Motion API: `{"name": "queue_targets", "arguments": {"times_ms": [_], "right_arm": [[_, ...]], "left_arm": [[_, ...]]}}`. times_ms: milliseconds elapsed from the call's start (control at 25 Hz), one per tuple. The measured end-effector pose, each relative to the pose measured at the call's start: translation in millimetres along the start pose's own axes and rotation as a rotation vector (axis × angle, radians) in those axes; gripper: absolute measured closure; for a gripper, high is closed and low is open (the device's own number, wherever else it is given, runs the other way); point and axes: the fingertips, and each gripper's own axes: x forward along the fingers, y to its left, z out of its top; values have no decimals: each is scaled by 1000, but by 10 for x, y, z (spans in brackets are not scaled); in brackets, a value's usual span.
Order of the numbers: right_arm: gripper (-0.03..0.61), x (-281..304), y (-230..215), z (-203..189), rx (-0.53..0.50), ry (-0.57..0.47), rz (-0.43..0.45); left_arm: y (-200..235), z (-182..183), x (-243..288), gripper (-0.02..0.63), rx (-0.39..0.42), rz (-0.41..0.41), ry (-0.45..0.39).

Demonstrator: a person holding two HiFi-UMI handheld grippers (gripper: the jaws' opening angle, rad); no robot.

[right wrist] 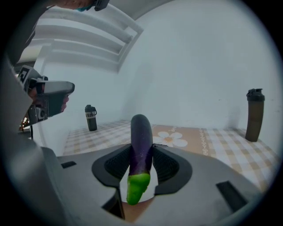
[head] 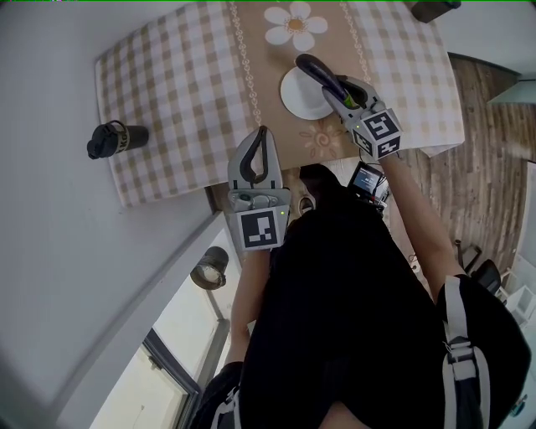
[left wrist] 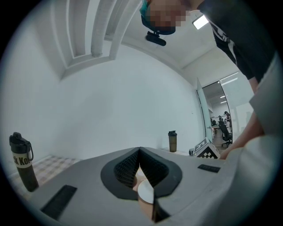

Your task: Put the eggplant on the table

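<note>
A dark purple eggplant (right wrist: 141, 145) with a bright green stem end is clamped between the jaws of my right gripper (right wrist: 142, 152), its rounded tip pointing away from the camera. In the head view the eggplant (head: 316, 74) pokes out over a white plate (head: 300, 96) on the checked tablecloth (head: 176, 109), with my right gripper (head: 339, 88) shut on it above the table's near edge. My left gripper (head: 261, 134) hangs over that near edge, to the plate's left, jaws shut and empty. In the left gripper view the jaws of the left gripper (left wrist: 139, 152) meet with nothing between them.
A dark bottle (head: 115, 138) lies near the table's left edge. Another dark bottle (head: 431, 10) stands at the far right corner; it shows as a tall bottle (right wrist: 253, 115) in the right gripper view. A flower print (head: 295, 25) marks the beige runner. Wooden floor lies to the right.
</note>
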Motion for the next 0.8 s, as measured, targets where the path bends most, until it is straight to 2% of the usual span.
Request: {"name": "queue_targets", "arguments": {"times_ms": [200, 400, 800], "right_arm": [[417, 19, 160, 241, -65, 112, -14], [417, 128, 23, -147, -59, 140, 1], [417, 323, 112, -440, -91, 221, 29]], "left_arm": [[235, 285, -64, 623, -65, -9, 6], [99, 76, 38, 623, -29, 5, 17], [194, -35, 44, 623, -28, 14, 26]]}}
